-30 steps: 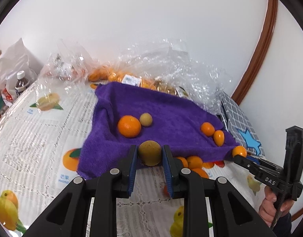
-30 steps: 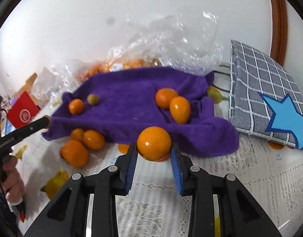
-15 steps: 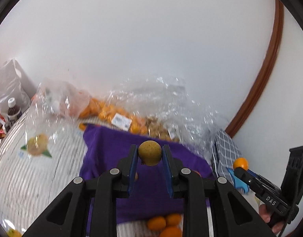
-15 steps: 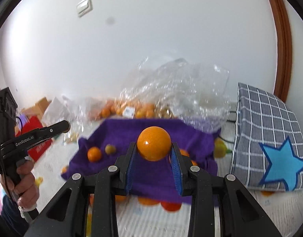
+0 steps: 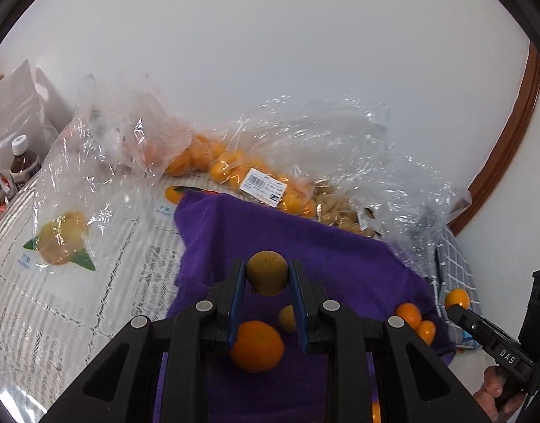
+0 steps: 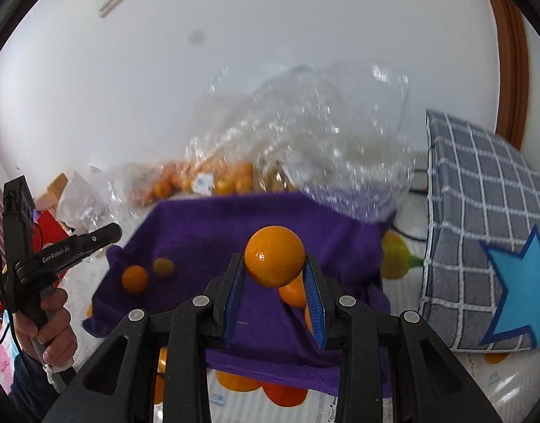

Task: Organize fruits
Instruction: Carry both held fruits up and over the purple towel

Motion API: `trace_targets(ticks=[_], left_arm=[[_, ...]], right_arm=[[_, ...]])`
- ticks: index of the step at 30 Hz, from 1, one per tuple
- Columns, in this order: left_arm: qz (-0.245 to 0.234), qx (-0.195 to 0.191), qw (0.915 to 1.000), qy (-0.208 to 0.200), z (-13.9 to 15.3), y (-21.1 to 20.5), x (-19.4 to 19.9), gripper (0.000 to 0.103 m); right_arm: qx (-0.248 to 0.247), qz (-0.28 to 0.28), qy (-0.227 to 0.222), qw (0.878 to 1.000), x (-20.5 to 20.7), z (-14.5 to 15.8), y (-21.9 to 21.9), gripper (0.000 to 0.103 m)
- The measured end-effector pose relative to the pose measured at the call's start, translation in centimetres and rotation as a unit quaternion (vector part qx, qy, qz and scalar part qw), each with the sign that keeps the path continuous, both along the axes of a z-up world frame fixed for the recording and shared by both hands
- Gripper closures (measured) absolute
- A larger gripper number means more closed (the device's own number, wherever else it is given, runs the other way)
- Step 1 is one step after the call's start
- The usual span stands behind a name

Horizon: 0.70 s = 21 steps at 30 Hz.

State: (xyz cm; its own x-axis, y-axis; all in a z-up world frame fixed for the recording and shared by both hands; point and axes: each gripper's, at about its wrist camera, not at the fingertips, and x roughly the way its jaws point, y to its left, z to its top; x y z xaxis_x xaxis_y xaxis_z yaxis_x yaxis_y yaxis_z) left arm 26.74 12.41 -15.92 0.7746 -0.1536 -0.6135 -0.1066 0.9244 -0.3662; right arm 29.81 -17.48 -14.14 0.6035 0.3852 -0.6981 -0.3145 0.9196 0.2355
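My left gripper (image 5: 267, 278) is shut on a brownish-yellow round fruit (image 5: 267, 272) and holds it above the purple towel (image 5: 333, 246). Below it on the towel lie a big orange (image 5: 257, 345) and a small greenish fruit (image 5: 286, 318); two small oranges (image 5: 409, 315) lie at the towel's right. My right gripper (image 6: 274, 264) is shut on an orange (image 6: 274, 261) above the same purple towel (image 6: 206, 232). An orange (image 6: 135, 279) and a greenish fruit (image 6: 163, 267) lie on its left part. The left gripper also shows in the right wrist view (image 6: 104, 234).
Clear plastic bags (image 5: 340, 148) holding oranges and nuts lie behind the towel by the white wall. A grey checked cushion with a blue star (image 6: 481, 232) stands at the right. A bottle (image 5: 21, 162) is at far left. Several oranges (image 6: 284, 393) lie by the towel's near edge.
Both grippers, each still holding its fruit, have moved forward and lower over the purple towel after rising from the table a second ago. The fruits on the towel now lie under the fingers.
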Motion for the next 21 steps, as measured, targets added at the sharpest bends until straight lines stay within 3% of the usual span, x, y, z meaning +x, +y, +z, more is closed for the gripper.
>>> trace_targets(ticks=[12, 21], left_arm=[[-0.015, 0.038, 0.9988, 0.027, -2.1, -1.5, 1.8, 0.079], [-0.007, 0.03, 0.9981, 0.053, -3.1, -1.0, 2.3, 0.079]], right_arm=[[-0.033, 0.049, 0.054, 0.997, 0.2, -3.9, 2.6, 0.07], [-0.067, 0.058, 0.074, 0.993, 0.1, -5.7, 4.0, 0.07]])
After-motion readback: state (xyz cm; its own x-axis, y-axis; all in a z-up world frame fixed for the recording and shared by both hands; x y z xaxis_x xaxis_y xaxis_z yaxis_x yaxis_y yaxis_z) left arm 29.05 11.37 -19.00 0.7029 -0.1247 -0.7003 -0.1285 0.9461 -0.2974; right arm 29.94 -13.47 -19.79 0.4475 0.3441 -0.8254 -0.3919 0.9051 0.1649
